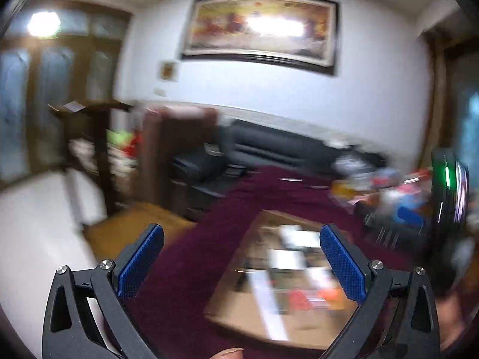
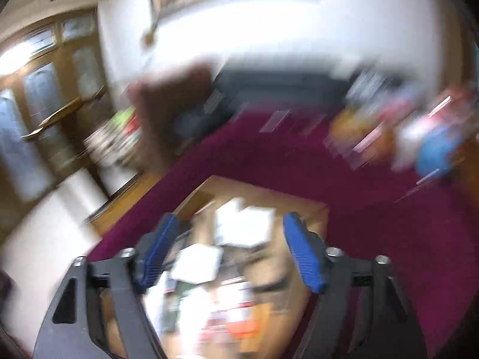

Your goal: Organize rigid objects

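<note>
left gripper: jaws spread wide, nothing btwn
right gripper: spread too, empty
below: shallow cardboard box w/ blurry clutter, on maroon rug
behind: black leather sofa

The box lies open-topped on the maroon cloth, its inside crowded with white cards and dark bits (too blurred to name). Left and beyond the box the cloth is bare. Right of the box a heap of clutter blocks the way. Behind the box stands a black sofa; left of it, a brown cabinet.
</note>
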Action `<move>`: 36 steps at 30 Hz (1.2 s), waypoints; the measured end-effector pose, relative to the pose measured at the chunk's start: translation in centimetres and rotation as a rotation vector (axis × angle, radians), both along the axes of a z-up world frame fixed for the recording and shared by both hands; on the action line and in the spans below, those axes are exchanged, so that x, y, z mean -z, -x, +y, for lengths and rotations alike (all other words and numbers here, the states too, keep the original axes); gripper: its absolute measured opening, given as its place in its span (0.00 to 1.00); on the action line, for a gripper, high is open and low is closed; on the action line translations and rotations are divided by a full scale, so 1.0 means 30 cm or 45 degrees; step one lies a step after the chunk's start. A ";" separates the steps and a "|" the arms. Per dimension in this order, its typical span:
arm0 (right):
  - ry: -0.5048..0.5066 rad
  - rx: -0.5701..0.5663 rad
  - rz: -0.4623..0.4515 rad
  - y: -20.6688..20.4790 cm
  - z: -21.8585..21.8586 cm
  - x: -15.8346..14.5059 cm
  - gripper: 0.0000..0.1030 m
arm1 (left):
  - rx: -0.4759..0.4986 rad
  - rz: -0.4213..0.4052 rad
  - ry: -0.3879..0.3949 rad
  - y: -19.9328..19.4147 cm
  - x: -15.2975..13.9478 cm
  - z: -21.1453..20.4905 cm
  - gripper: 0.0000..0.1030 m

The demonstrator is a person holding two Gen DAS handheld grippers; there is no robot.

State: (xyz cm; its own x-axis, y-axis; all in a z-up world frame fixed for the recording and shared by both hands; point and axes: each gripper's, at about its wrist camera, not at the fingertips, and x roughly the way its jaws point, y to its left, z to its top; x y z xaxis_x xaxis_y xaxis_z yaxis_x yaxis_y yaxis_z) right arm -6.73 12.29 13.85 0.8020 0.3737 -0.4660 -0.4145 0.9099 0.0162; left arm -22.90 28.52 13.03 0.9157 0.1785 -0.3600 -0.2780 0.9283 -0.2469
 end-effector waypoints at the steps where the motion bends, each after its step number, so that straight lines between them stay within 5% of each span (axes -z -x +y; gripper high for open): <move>1: 0.009 0.061 -0.125 0.061 -0.036 -0.003 1.00 | 0.055 0.036 0.055 -0.026 0.008 -0.003 0.99; 2: 0.013 0.121 -0.264 0.137 -0.080 0.010 1.00 | 0.091 0.093 0.094 -0.058 0.020 -0.011 0.99; 4: 0.049 0.161 -0.362 0.217 -0.129 0.035 1.00 | 0.078 0.229 0.077 -0.115 0.056 -0.057 0.99; 10: 0.216 0.137 -0.125 0.253 -0.191 0.159 1.00 | -0.005 0.335 -0.089 -0.137 0.079 -0.197 0.99; 21: 0.154 0.186 0.165 0.241 -0.362 0.262 1.00 | -0.072 0.442 -0.175 -0.155 0.095 -0.279 0.99; 36: 0.226 0.125 0.182 0.268 -0.309 0.288 1.00 | -0.082 0.503 -0.138 -0.170 0.131 -0.249 0.99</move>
